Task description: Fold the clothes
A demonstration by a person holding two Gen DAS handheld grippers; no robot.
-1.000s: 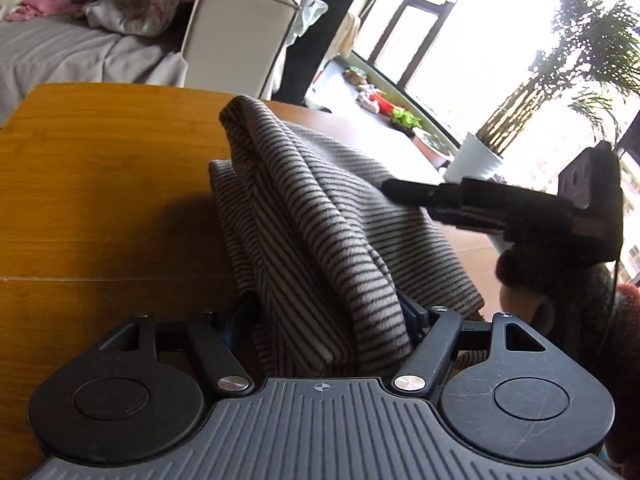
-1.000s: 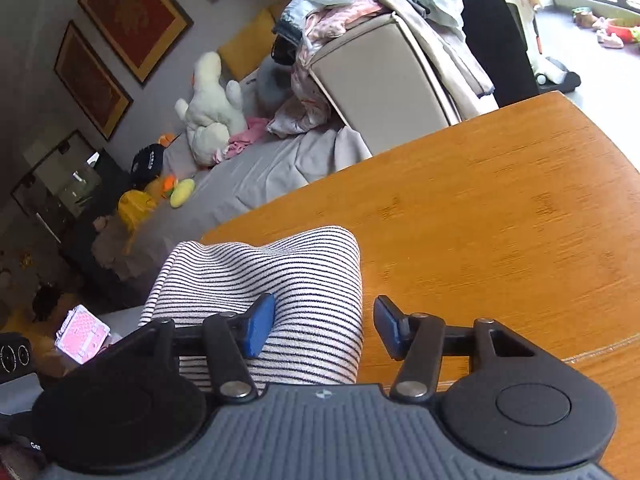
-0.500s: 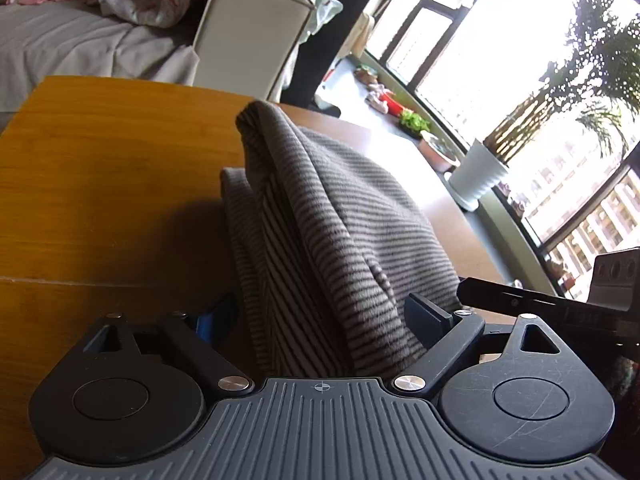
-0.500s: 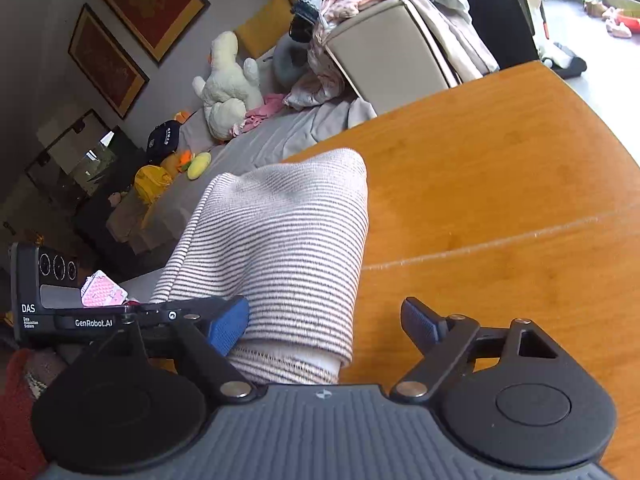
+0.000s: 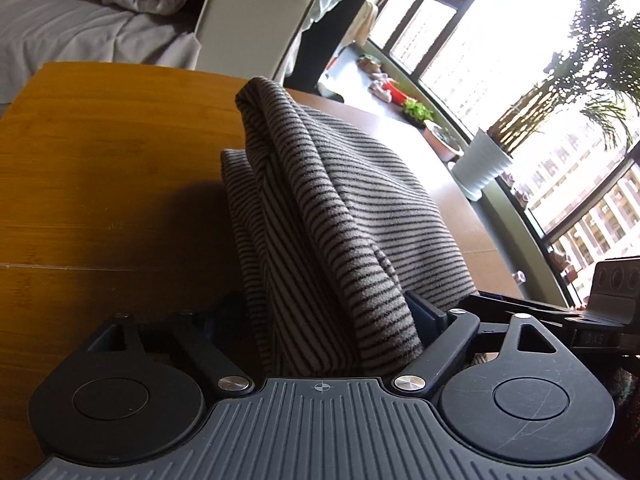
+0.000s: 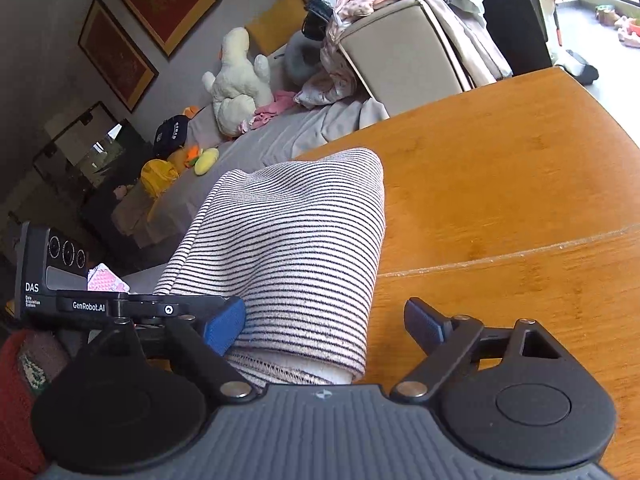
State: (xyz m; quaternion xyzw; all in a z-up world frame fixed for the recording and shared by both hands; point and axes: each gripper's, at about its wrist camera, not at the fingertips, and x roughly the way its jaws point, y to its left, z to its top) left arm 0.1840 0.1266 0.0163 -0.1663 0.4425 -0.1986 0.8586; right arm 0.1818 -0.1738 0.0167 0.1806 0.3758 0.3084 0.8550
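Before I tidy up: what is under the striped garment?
The striped garment lies bunched on the wooden table, whose bare top shows beside it. Whatever lies beneath its folds is covered.

Wooden table (image 5: 100,168), honey-coloured, with a rounded far edge and a thin seam running straight across the top. Directly on it, one striped garment (image 5: 320,216), grey with dark stripes, folded into a thick bundle with rumpled layers, reaching from the near edge across the seam toward the middle.
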